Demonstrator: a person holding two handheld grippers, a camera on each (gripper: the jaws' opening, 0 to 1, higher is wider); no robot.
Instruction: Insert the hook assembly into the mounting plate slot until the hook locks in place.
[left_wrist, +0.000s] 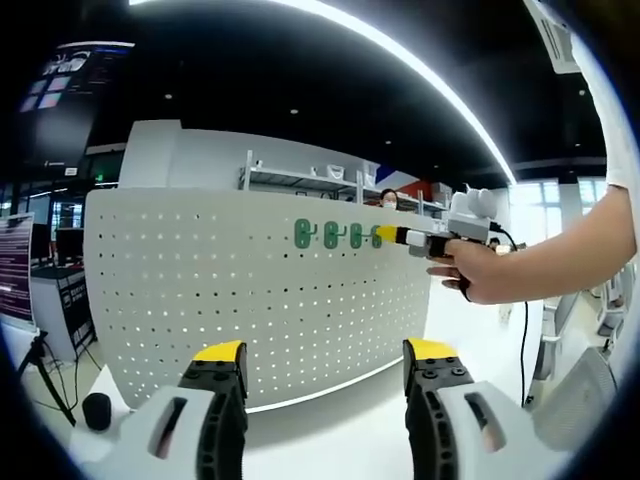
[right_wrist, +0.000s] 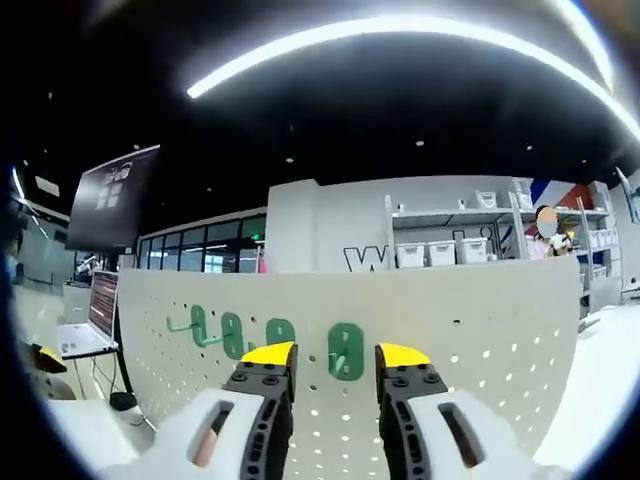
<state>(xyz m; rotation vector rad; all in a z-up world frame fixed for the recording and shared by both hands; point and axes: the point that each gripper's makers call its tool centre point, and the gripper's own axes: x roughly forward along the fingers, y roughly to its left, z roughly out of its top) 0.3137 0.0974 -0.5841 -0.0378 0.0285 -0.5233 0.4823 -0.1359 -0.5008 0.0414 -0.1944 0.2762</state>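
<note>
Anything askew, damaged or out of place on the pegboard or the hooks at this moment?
Nothing stands out. Four green hooks sit in an even row on the white pegboard, which looks intact. The right gripper is at the rightmost hook; whether it grips that hook is unclear. The left gripper is open, off the board.

Dark ceiling above me w/ a long curved light strip (left_wrist: 420, 70), bright. Big black screen (right_wrist: 115, 195) hangs up high at the left in my right gripper view; a laptop (right_wrist: 95, 320) sits open below it on a desk. Behind, a white partition wall (right_wrist: 330, 225) w/ metal shelving (right_wrist: 455, 240) holding white bins. Windows (left_wrist: 560, 195) off to the right in my left gripper view, daylight coming thru. Floor (left_wrist: 340, 420) is pale, glossy.
</note>
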